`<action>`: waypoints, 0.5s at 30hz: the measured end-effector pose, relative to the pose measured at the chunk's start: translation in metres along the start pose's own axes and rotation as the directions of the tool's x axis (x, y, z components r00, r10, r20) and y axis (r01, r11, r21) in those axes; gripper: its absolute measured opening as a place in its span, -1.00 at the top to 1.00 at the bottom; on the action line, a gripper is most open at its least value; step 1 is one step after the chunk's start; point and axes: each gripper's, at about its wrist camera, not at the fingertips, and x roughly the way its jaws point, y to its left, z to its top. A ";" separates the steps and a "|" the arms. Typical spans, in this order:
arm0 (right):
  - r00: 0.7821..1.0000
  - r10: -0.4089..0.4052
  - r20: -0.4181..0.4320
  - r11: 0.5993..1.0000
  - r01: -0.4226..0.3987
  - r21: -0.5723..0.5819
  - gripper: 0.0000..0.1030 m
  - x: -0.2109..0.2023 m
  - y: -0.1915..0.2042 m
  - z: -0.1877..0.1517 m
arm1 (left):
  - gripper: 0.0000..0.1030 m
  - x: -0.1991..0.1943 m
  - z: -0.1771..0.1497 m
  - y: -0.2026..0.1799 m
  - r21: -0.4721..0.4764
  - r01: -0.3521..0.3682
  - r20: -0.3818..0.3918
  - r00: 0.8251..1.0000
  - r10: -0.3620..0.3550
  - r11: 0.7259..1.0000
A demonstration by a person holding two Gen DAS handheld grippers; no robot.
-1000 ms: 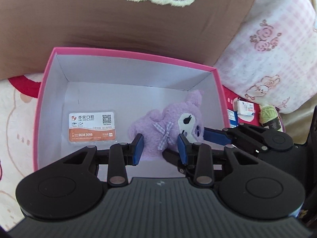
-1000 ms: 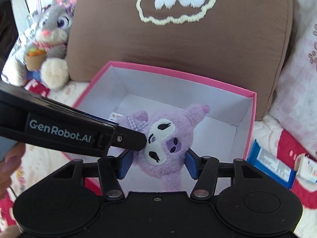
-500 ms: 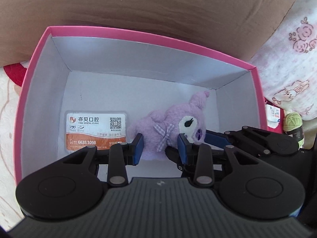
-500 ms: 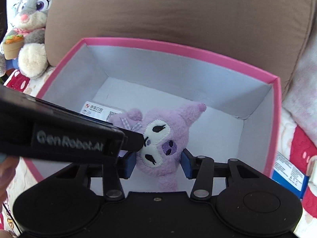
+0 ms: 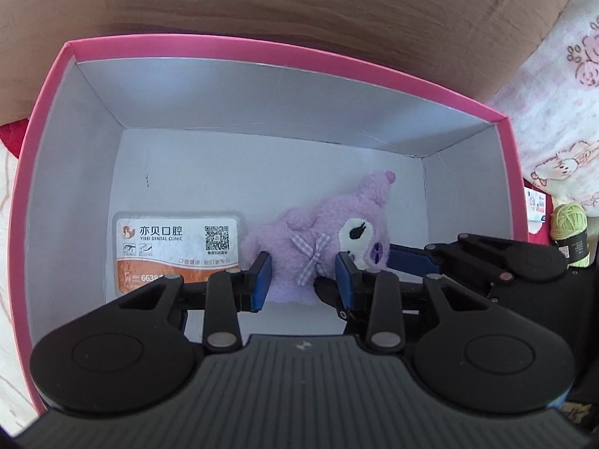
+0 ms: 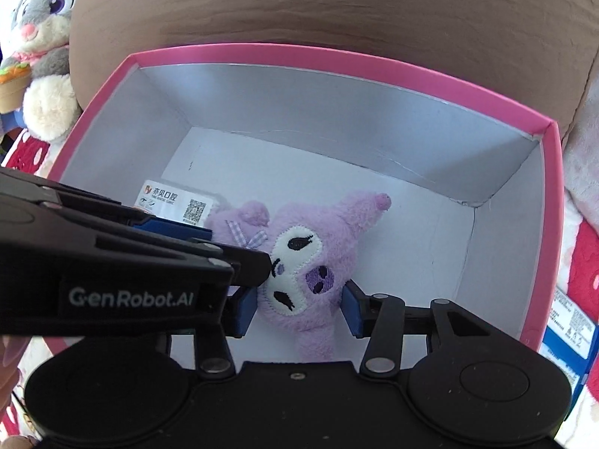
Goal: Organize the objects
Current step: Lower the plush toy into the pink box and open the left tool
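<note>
While left gripper [image 5: 303, 278] and right gripper [image 6: 299, 310] clasp plush [image 5: 322, 220], pink box [image 5: 262, 50]; brown cushion [image 5: 299, 0] behind

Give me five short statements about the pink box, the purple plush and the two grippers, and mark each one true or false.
1. The purple plush is inside the pink box. True.
2. A dental clinic card lies in the box. True.
3. The plush is green. False: it is purple with a white face.
4. Only the left gripper flanks the plush. False: the right gripper does too.
5. The grey bunny sits in the box. False: it is outside, beside the box.
</note>
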 end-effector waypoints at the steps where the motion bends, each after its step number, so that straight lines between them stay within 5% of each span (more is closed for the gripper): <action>1: 1.000 0.004 0.000 1.000 -0.004 0.005 -0.04 0.001 -0.001 0.000 | 0.33 0.000 0.000 0.000 0.000 -0.002 0.004 1.000 0.002 1.000; 15: 0.997 -0.023 0.067 0.999 0.026 -0.045 -0.13 -0.004 0.007 -0.008 | 0.31 -0.006 -0.001 0.008 0.000 0.021 0.067 0.998 -0.021 1.000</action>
